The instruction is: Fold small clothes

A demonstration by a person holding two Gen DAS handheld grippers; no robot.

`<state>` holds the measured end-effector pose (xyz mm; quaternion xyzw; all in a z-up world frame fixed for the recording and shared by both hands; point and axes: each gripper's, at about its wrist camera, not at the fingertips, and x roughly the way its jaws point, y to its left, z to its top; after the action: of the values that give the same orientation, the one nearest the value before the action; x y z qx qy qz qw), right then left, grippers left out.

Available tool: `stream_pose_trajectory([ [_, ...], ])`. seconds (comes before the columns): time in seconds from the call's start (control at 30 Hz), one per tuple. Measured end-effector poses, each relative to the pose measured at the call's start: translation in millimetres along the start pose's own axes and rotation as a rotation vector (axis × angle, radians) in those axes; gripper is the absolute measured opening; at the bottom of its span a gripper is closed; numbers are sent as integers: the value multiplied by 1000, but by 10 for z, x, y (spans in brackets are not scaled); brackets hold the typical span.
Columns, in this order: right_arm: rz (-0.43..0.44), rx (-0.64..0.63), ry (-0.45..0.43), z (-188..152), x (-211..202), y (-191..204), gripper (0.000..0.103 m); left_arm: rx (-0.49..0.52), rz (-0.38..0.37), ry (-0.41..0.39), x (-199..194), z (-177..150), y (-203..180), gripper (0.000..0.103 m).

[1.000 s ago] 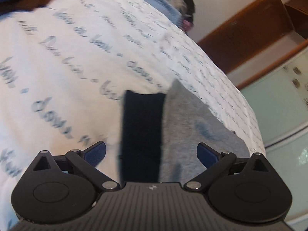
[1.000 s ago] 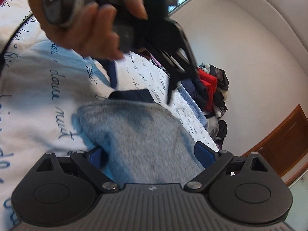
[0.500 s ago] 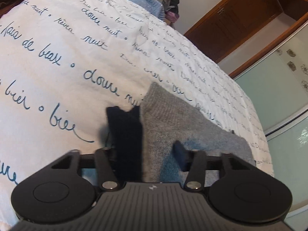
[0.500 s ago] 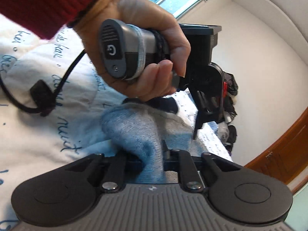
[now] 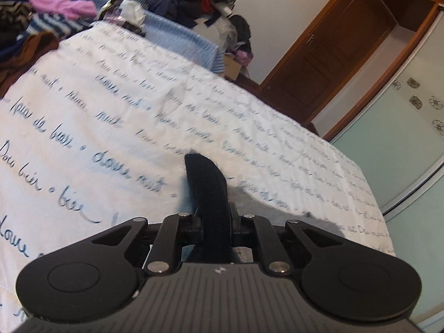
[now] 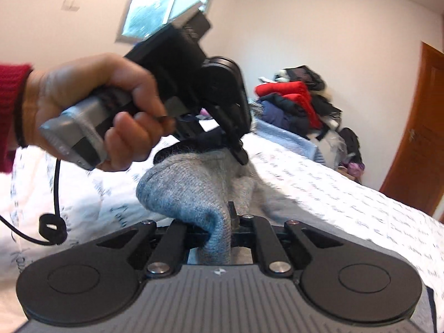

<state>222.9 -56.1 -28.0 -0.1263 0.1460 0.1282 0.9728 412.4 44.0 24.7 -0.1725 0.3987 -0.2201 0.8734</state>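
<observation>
Sock (image 6: 194,183), grey knit with a dark navy cuff (image 5: 206,186), held above the bed cover (image 5: 111,116), which is white with blue script. Left wrist view: the left gripper (image 5: 215,223) has just been closing, and its jaws now pinch the navy cuff, which stands up between them in a rounded fold; grey fabric trails off to the right behind the jaws. Right wrist view: a hand (image 6: 91,105) in a red sleeve (image 6: 11,105) holds the left gripper's handle at upper left, its jaws clamped on the cuff end. The sock's long axis runs from there down toward the camera. The right gripper (image 6: 219,229) has also just closed; its jaws pinch the grey toe end, bunched into a hump to their left. A clothes pile (image 6: 294,102) lies at the bed's far end.
</observation>
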Motion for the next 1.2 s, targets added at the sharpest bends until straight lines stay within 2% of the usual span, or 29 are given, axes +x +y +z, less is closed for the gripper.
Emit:
stream_pose_trajectory([
  [0.2,-91,42,-62,-62,-384,-361,8,82,-69,-29,-59,-35,-741,13],
  [0.43,-195,95,-72,-253,-759,-815,8,195,-139,6,195,-260,-1611,13],
  [0.53,-224,124,-52,-363,-890,-1036,8,226,-166,50,431,-423,-1920,13],
  [0.7,-258,188,-7,-578,-1052,-1311,8,292,-166,129,884,-770,-2319,13],
  [0.87,-212,389,73,-879,-1279,-1714,8,329,-152,200,1279,-1100,-2509,14],
  [0.93,-164,496,101,-980,-1307,-1853,8,318,-149,220,1363,-1178,-2542,18],
  [1.07,-129,547,162,-1085,-1331,-1905,11,262,-175,264,1440,-1224,-2539,42],
  [1.13,-119,580,189,-1167,-1410,-1860,19,253,-190,255,1399,-1212,-2537,53],
  [1.2,-130,625,219,-1242,-1441,-1920,41,274,-184,220,1307,-1199,-2556,59],
])
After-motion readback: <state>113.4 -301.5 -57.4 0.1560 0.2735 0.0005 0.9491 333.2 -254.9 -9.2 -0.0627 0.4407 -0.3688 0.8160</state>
